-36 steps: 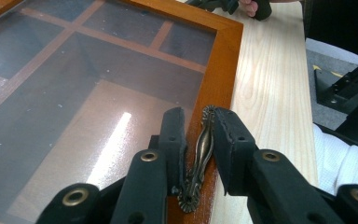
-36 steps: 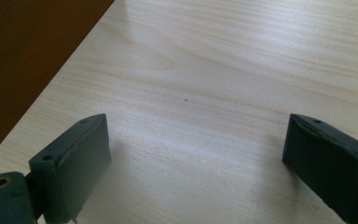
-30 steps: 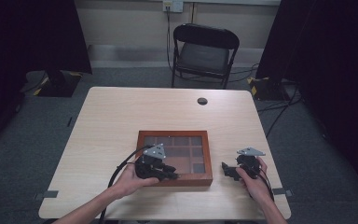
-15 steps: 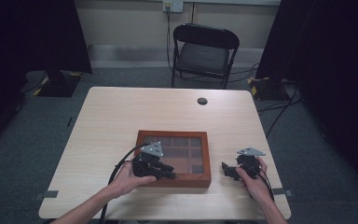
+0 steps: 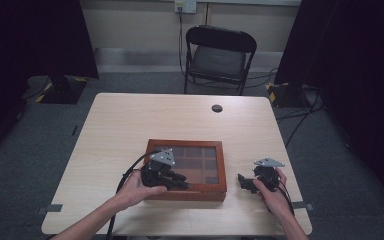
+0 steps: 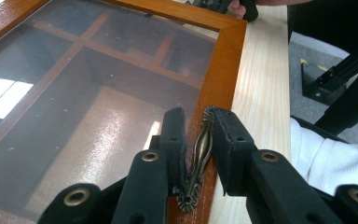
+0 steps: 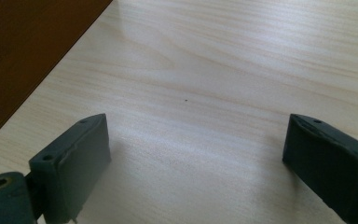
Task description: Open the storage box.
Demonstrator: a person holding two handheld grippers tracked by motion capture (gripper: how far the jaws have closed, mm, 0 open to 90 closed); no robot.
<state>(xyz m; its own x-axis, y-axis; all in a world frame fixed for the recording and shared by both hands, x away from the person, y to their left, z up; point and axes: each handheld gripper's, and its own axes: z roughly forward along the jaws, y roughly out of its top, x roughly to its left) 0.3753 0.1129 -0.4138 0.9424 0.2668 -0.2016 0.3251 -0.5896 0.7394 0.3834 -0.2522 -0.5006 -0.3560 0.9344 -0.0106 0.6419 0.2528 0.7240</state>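
At the near edge of the wooden box (image 5: 186, 170), you are closing your left gripper (image 6: 200, 126) on its one brass handle (image 6: 199, 151), both black pads flanking the narrow metal pull on the frame of the glass lid, pressing or nearly pressing it. You are resting your right gripper (image 7: 196, 154) on the table to the right of the box, just apart from it, jaws standing wide with bare wood between them. You are working with two grippers, one in each hand, each trailing one cable and bearing one grey three-cornered plate in the high view. The single box is lying near the table's front edge, its dark compartments showing through the glass; their number is hard to count. No readable writing is showing anywhere. The light wood-grain table (image 5: 130, 130) is carrying one small dark round thing (image 5: 217, 108) near its far edge. Beyond it one black folding chair (image 5: 219, 57) is standing on grey carpet, with dark curtains at both sides.
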